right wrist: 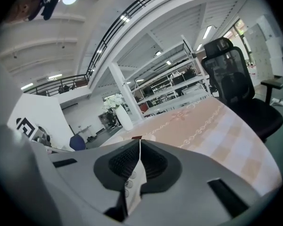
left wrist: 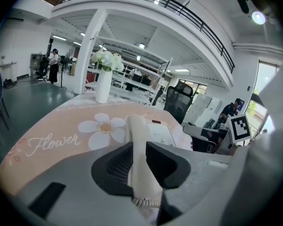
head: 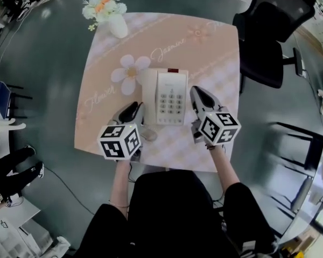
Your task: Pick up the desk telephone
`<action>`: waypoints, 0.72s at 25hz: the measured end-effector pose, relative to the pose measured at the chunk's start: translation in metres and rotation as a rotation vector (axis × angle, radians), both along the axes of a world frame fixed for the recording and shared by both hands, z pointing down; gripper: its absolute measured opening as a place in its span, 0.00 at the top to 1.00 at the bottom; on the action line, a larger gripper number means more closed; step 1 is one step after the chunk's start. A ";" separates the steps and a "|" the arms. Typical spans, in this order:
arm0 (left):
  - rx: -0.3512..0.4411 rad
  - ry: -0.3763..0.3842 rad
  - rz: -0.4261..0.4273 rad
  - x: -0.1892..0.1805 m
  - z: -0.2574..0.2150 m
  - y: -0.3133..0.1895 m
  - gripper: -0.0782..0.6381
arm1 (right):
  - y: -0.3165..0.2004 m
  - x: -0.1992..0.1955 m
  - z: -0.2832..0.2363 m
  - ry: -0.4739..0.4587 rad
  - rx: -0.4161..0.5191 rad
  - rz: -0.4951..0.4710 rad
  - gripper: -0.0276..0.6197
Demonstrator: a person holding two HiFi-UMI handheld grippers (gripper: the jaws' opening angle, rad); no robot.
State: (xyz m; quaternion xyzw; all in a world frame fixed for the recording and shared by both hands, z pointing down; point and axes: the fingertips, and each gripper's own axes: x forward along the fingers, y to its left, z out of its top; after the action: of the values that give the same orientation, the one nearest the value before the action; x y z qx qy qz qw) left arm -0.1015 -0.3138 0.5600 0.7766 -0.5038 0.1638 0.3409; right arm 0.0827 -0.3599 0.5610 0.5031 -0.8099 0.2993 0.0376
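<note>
Head view showed the desk telephone point(head: 170, 98) lying on the worktop's point(head: 215, 155) pink flowered cloth point(head: 97, 90), around its middle and nearer the near edge. Left hand-held gripper point(head: 132, 109) sat just beside its handset point(head: 148, 93), jaws narrowly apart, the handset showing in the gap. Right hand-held gripper point(head: 199, 93), jaws together and empty, flanked the telephone's right side.

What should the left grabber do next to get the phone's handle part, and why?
Probably lower the left gripper a little, so its jaws sit on either side of the handset before closing. Its jaws stand apart with the handset lined up in the gap, but the pads don't seem to press on it yet. The right gripper is shut beside the telephone.
</note>
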 end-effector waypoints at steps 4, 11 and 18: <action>-0.020 0.031 -0.001 0.001 0.012 -0.013 0.72 | -0.010 -0.005 0.017 -0.098 -0.070 0.028 0.85; -0.061 0.085 0.020 0.011 0.032 -0.024 0.55 | -0.018 -0.013 0.039 -0.182 -0.161 0.064 0.67; -0.179 0.146 0.064 0.027 0.056 -0.026 0.46 | -0.024 -0.020 0.052 -0.231 -0.243 0.071 0.60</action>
State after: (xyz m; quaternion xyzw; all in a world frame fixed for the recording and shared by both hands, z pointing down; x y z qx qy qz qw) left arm -0.0745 -0.3395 0.6162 0.7686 -0.4360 0.1619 0.4392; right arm 0.0627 -0.3842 0.6135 0.4854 -0.7484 0.4520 -0.0058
